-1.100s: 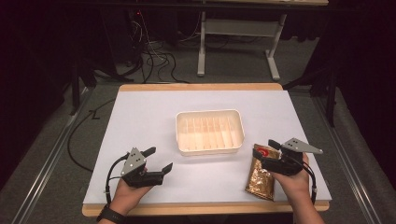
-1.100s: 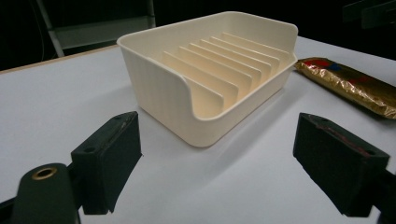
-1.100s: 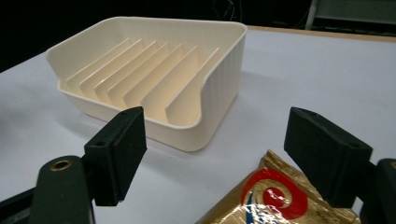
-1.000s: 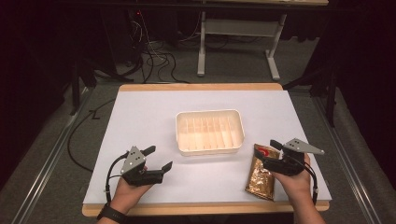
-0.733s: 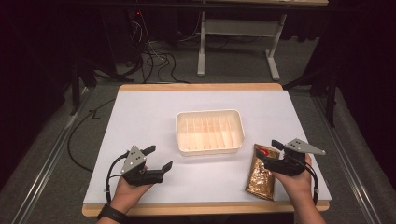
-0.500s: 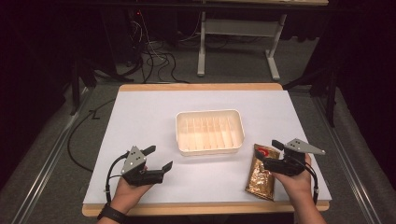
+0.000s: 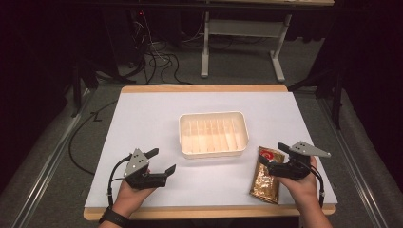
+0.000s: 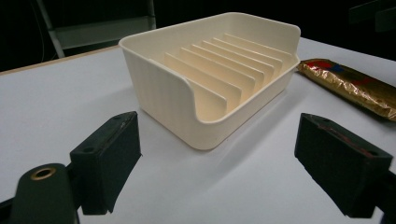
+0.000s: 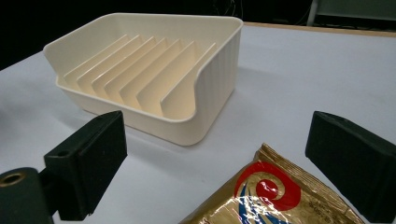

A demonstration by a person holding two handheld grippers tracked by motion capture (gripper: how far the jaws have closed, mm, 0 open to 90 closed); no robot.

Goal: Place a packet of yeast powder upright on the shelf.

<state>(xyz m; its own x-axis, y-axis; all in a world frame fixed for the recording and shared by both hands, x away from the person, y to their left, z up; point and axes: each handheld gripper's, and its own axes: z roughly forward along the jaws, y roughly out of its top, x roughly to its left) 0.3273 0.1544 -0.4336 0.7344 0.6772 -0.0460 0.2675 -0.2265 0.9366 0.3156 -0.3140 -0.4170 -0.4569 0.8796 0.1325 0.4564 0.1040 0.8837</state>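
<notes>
Packet (image 7: 267, 181) of gold foil with a red swirl at its far end lies flat on the white table (image 7: 142, 118), near the front edge at the person's right, just beside the near right corner of the cream bin (image 7: 213, 134). The bin sits mid-table, its inside split by thin upright dividers into narrow slots. The right gripper (image 7: 274, 155) hangs over the packet's far end with its jaws spread wide and nothing between them; in the right gripper view the swirl end (image 9: 271, 186) lies between and below the two pads. Against the frame from a second earlier, this gripper sits a touch further right and nearer the person; the packet lies where it did. The left gripper (image 7: 161, 161), jaws likewise spread and empty, has kept its place at the front left, well apart from the bin.
</notes>
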